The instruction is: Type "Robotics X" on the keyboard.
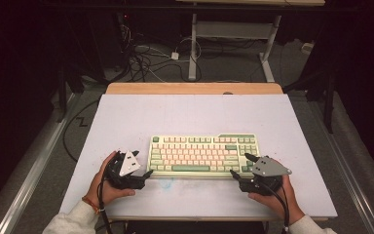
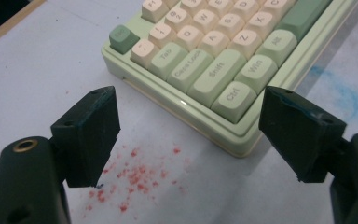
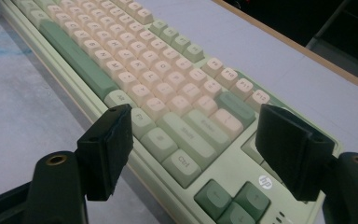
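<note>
Flanking the green keyboard [image 1: 203,155] on the white table [image 1: 126,117], my left gripper [image 1: 143,171] wide, empty, my right gripper [image 1: 241,165] wide, empty

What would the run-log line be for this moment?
left gripper: open, at keyboard left corner | right gripper: open, at right end | keyboard: flat on table, untouched
</note>
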The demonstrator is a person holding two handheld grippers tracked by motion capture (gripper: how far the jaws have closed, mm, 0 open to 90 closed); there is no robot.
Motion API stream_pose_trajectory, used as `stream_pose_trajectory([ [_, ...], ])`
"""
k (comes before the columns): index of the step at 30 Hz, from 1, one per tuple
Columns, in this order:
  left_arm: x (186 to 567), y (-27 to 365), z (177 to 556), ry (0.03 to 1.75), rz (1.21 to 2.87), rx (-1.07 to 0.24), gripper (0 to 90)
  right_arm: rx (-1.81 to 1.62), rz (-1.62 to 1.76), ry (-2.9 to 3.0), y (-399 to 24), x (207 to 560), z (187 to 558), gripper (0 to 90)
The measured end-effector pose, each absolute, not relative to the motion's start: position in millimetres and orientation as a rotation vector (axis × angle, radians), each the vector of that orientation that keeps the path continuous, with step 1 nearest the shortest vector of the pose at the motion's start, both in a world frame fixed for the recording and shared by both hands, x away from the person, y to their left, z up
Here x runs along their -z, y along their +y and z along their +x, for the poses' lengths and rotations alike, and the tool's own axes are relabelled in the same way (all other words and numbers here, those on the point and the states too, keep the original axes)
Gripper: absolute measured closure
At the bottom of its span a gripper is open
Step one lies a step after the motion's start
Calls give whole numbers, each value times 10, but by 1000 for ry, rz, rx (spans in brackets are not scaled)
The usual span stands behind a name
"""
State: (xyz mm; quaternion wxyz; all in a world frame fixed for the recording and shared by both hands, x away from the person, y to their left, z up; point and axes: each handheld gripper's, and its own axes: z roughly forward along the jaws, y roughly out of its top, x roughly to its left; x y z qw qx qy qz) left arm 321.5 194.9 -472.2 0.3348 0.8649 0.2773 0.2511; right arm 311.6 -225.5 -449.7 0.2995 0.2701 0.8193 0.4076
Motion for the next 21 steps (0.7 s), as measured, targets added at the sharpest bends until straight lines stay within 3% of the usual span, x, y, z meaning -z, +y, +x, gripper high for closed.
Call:
stream_pose_trajectory([
  [4, 4736, 1952, 3193, 724, 2261, -602, 258, -1085, 715, 2180, -2221, 4499, 3122, 277],
  [10, 4670, 1970, 3223, 738, 2229, -555, 464, -1086, 704, 2191, -2196, 4518, 3117, 277],
  [15, 4628, 1960, 3272, 731, 2245, -508, 707, -1082, 694, 2189, -2199, 4519, 3112, 277],
  [21, 4577, 1893, 3329, 695, 2286, -501, 842, -1079, 696, 2188, -2205, 4517, 3110, 277],
])
